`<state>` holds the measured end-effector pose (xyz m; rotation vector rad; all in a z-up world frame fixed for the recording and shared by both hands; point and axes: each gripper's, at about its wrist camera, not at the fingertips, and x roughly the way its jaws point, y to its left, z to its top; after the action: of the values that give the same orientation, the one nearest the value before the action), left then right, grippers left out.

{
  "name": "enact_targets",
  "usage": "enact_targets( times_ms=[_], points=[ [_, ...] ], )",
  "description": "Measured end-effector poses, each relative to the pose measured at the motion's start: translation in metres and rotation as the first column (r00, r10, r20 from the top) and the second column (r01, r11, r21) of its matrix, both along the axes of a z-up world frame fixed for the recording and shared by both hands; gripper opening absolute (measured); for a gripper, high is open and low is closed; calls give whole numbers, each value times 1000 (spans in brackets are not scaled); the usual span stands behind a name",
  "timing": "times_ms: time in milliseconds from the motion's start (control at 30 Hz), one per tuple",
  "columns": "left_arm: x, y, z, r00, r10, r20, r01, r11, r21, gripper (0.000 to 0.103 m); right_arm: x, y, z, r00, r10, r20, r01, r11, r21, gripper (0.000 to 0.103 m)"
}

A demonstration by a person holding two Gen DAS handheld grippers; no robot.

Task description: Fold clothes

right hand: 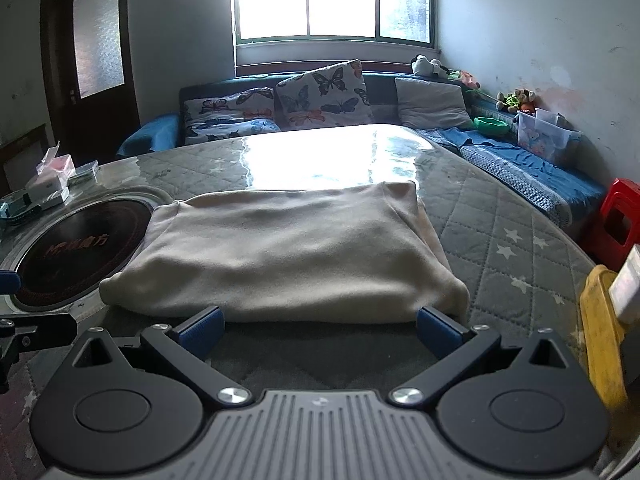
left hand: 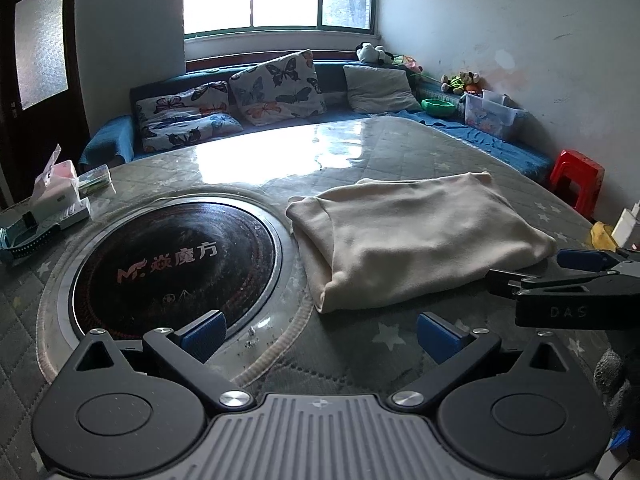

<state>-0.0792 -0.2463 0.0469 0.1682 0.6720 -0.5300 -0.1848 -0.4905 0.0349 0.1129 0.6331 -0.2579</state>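
A cream garment [left hand: 416, 236] lies folded into a thick rectangle on the quilted table; in the right wrist view the same garment [right hand: 288, 252] fills the middle. My left gripper [left hand: 320, 336] is open, low over the table just short of the garment's near left corner, with nothing between its blue pads. My right gripper [right hand: 320, 330] is open too, its pads level with the garment's near edge and holding nothing. The right gripper also shows from the side at the right edge of the left wrist view [left hand: 568, 276].
A round black induction plate [left hand: 172, 264] is set into the table [left hand: 400, 148] left of the garment. A tissue pack [left hand: 56, 188] and small items sit far left. A yellow object [right hand: 600, 340] lies at the right edge. A sofa with cushions [left hand: 276, 88] and a red stool [left hand: 576, 180] stand beyond.
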Motion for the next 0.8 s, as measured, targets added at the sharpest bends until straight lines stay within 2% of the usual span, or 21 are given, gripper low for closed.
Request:
enact_targets(
  times_ms=[600, 800],
  points=[
    [-27, 6, -5, 999, -34, 38, 34, 999, 16, 103, -18, 13, -11, 1000, -3, -30, 3, 1000, 14, 103],
    [-34, 2, -11, 999, -46, 28, 45, 999, 27, 103, -22, 11, -12, 1000, -13, -27, 13, 1000, 22, 103]
  ],
)
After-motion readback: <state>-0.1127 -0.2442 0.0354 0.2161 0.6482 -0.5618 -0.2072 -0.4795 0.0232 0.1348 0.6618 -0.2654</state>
